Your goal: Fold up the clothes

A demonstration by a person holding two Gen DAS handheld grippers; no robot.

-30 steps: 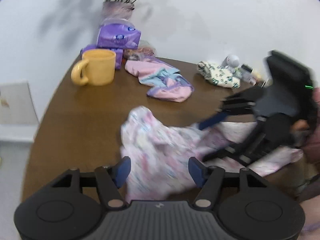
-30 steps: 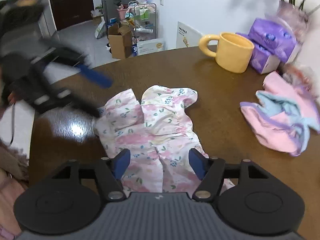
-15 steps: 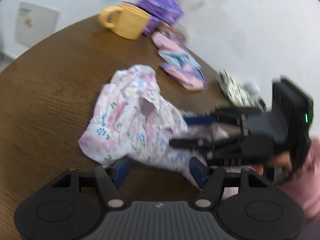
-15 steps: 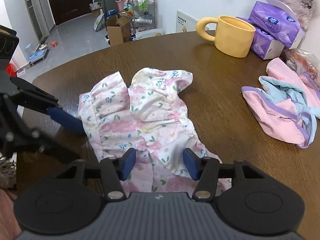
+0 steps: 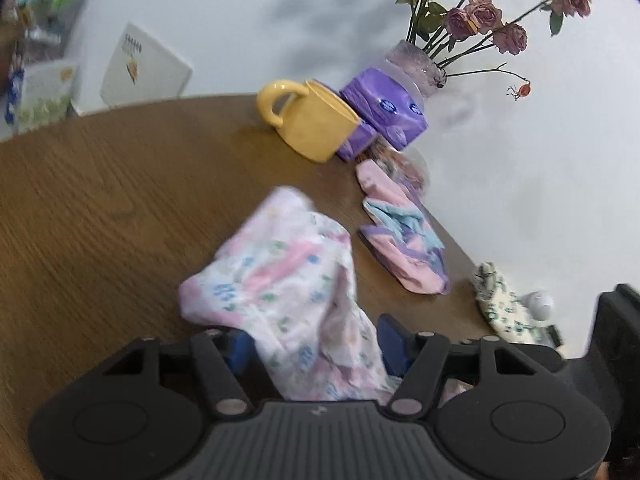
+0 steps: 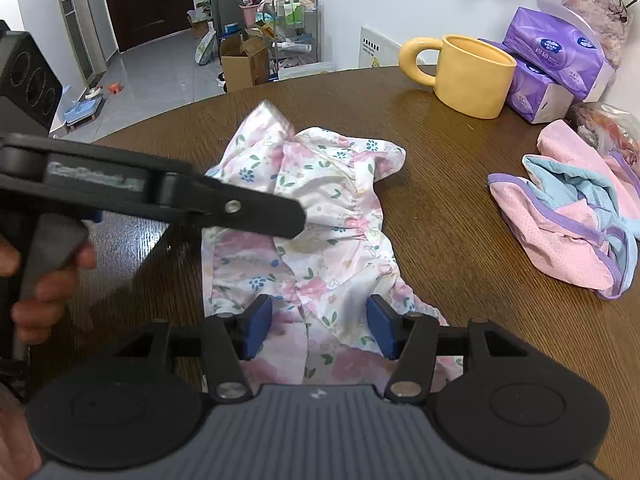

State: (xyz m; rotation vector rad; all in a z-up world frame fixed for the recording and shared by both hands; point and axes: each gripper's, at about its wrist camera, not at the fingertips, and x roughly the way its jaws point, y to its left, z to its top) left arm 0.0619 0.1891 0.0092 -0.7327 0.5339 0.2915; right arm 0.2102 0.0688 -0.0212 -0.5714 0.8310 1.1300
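A white floral baby garment (image 5: 288, 280) (image 6: 328, 208) lies rumpled on the brown round table (image 5: 100, 200) (image 6: 440, 200). My left gripper (image 5: 316, 346) straddles one bunched, slightly raised end of it. Its jaws are closing, with cloth filling the gap between the blue pads and no clear pinch. From the right wrist view, one black finger (image 6: 240, 208) of that gripper crosses the garment's left side, held by a hand (image 6: 40, 280). My right gripper (image 6: 318, 328) stands open over the garment's near hem, with flat cloth between its pads.
A yellow mug (image 5: 316, 128) (image 6: 472, 76) and purple tissue packs (image 5: 384, 116) (image 6: 560, 52) stand at the table's far side by a vase of roses (image 5: 416, 68). A pink and blue garment (image 5: 404, 248) (image 6: 568, 232) and a small patterned cloth (image 5: 500, 304) lie to the right.
My left gripper rolled and sank onto the garment's left end, which bunched up and lifted. My right gripper's jaws narrowed a little and stayed over the near hem.
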